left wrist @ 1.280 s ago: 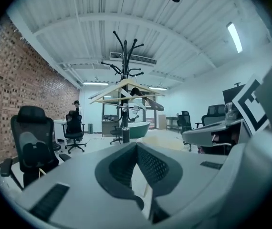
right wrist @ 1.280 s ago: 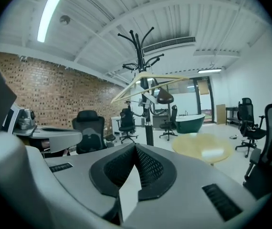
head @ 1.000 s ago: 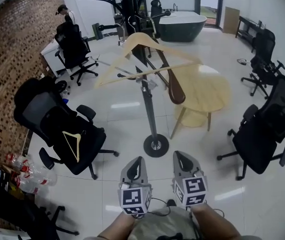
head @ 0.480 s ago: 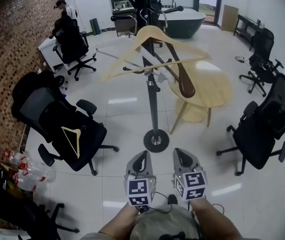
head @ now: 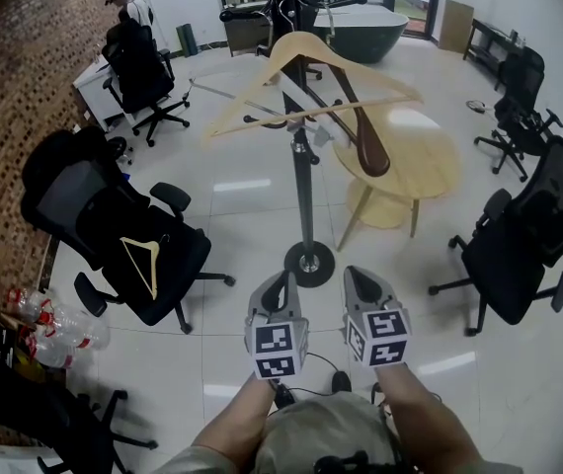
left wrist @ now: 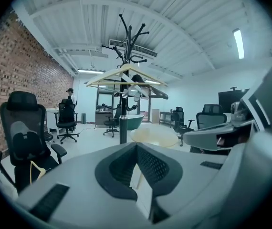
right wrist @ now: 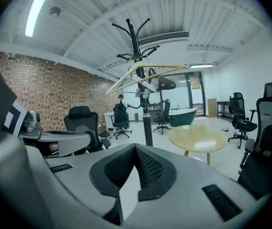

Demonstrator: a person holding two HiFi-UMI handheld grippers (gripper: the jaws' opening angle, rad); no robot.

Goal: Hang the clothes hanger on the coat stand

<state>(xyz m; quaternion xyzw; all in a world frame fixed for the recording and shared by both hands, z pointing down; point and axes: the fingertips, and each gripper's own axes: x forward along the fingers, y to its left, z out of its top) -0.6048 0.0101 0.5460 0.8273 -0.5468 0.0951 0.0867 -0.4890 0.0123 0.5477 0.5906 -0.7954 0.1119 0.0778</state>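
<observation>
A pale tiled floor filled the room, and the coat stand rose from it straight ahead of the person, just beyond both grippers. To its left and a little nearer stood a black office chair; to its right and further off was a round wooden desk. A large pale hanger already hung from the stand's upper arms, its bar running left to right, with a dark brown hanger below it. A smaller pale hanger lay flat on the chair seat, its long axis running roughly near to far. It lay well to the left of the grippers, so the left gripper was probably the better placed to fetch it. That gripper was fully closed on nothing. The right gripper, just beside it, was likewise closed and empty.
</observation>
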